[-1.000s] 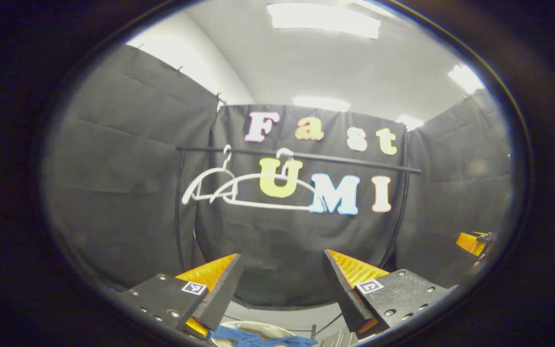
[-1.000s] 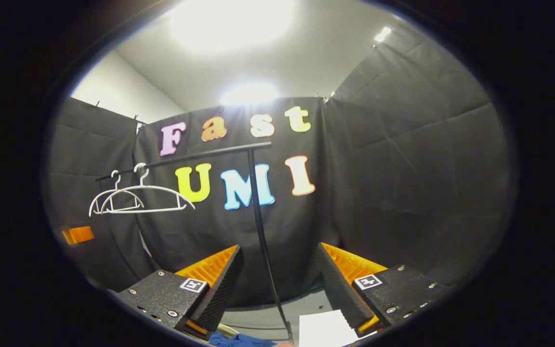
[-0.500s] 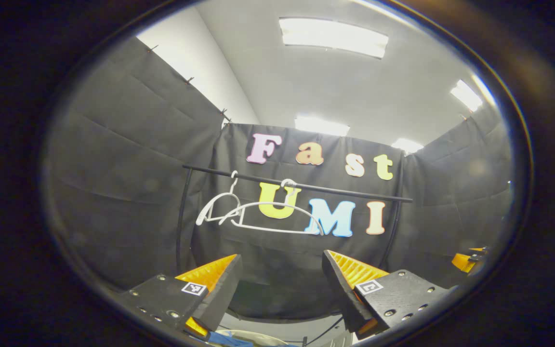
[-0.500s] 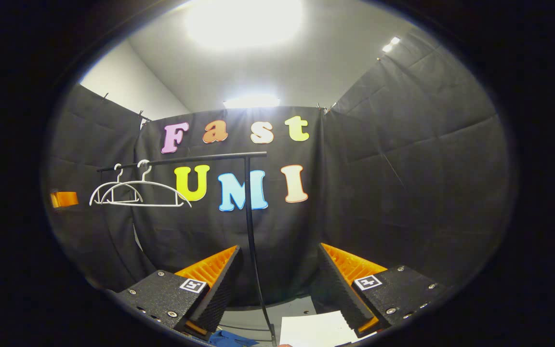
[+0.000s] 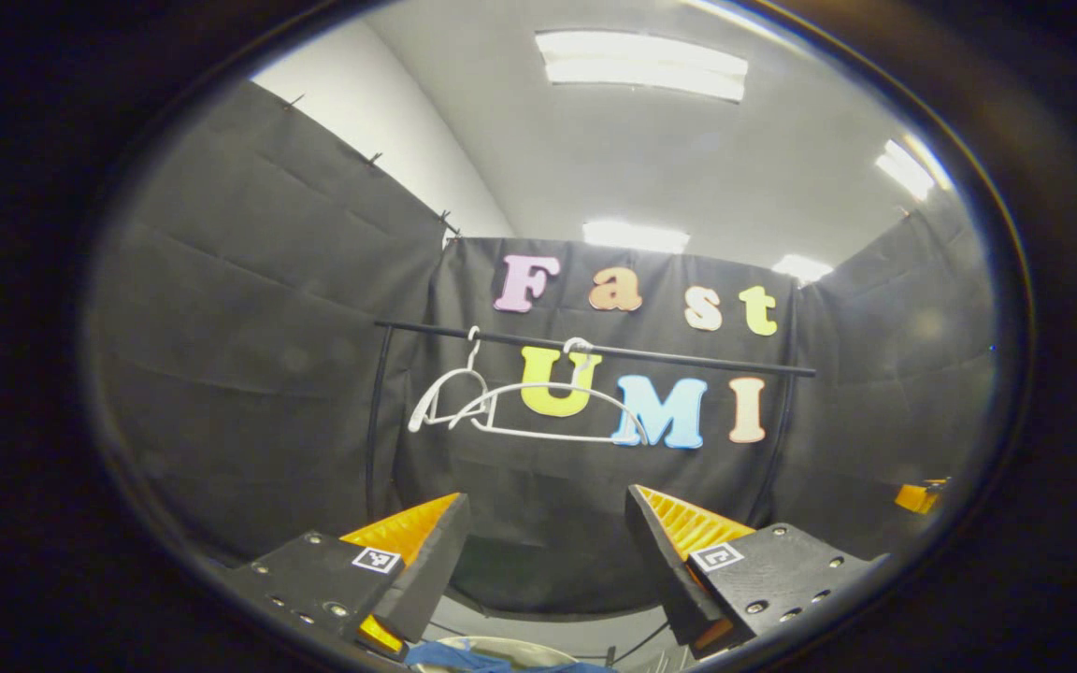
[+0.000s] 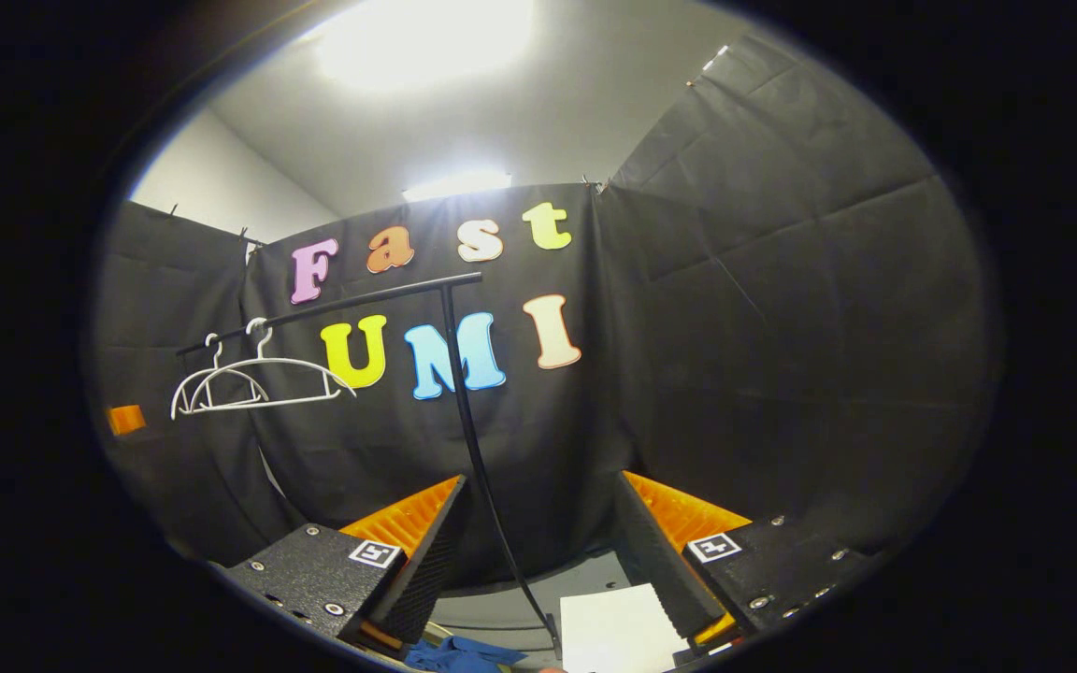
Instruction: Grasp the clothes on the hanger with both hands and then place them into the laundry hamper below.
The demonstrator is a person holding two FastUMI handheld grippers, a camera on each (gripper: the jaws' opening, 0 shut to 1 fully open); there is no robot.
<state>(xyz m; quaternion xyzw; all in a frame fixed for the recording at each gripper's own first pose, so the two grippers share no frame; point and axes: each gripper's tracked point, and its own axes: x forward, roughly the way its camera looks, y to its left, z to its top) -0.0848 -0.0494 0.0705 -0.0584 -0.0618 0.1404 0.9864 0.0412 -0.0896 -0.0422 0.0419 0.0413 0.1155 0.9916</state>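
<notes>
Now both hangers (image 5: 520,411) hang bare on the black rail (image 5: 595,351) of the clothes rack, so the garment is already off them. A blue garment (image 5: 492,659) lies low beneath the rail, over the pale rim of the laundry hamper (image 5: 487,645), at the bottom edge of the left gripper view; the same blue cloth (image 6: 459,652) shows below the rail in the right gripper view, just beside the rack's upright post (image 6: 478,449). Whether all of it sits inside the hamper cannot be told, since most of the hamper is cut off.

The left tool (image 5: 548,542) has its fingers spread wide with nothing between them, pointing toward the rail from below. The right tool (image 6: 538,533) is likewise spread and empty, aimed past the post, with a white sheet (image 6: 618,631) on the floor near the foot of the post.

Judging from this, the placing step looks finished or nearly so. To close it well, both tools should stay spread and draw back away from the rail without snagging the cloth or knocking the post. If any fabric trails over the hamper rim, it would be wise to tilt the views down below the rail and check before backing off.
</notes>
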